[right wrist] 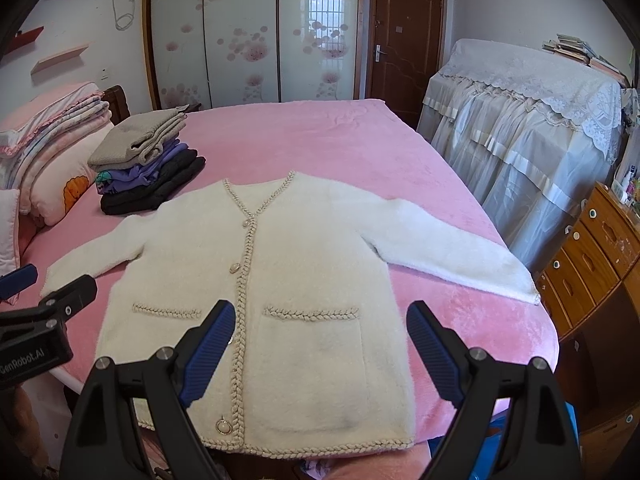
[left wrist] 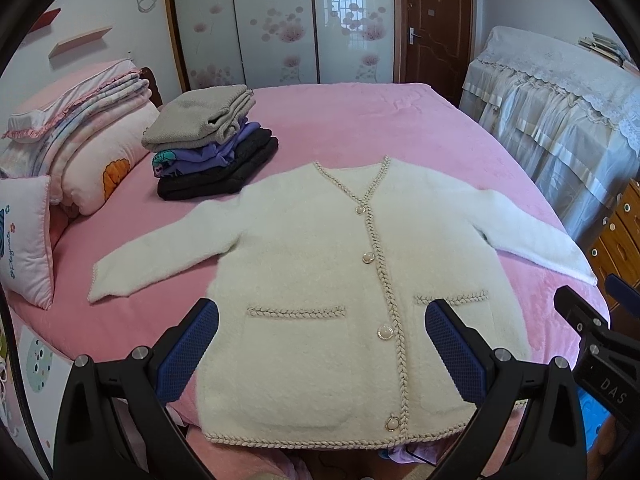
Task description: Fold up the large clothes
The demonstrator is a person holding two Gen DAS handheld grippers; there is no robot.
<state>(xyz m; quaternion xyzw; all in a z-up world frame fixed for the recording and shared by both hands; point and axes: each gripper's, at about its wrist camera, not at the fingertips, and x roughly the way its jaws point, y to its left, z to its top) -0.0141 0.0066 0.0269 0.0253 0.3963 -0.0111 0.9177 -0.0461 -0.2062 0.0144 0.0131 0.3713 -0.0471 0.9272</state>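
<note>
Grippers, left [left wrist: 320, 344] and right [right wrist: 320, 348], are hovering wide open and empty over the fluffy cream buttoned cardigan [left wrist: 320, 264], ideally pinching each sleeve near its cuff.

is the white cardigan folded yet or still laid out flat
Spread flat: the white cardigan lies buttoned on the pink bed, both sleeves stretched outward.

I see a cream cardigan [left wrist: 320, 280] with beige braided trim on the pink bedspread [left wrist: 360, 120]; beside the cardigan, a stack [left wrist: 208, 148] in grey, purple, black.
</note>
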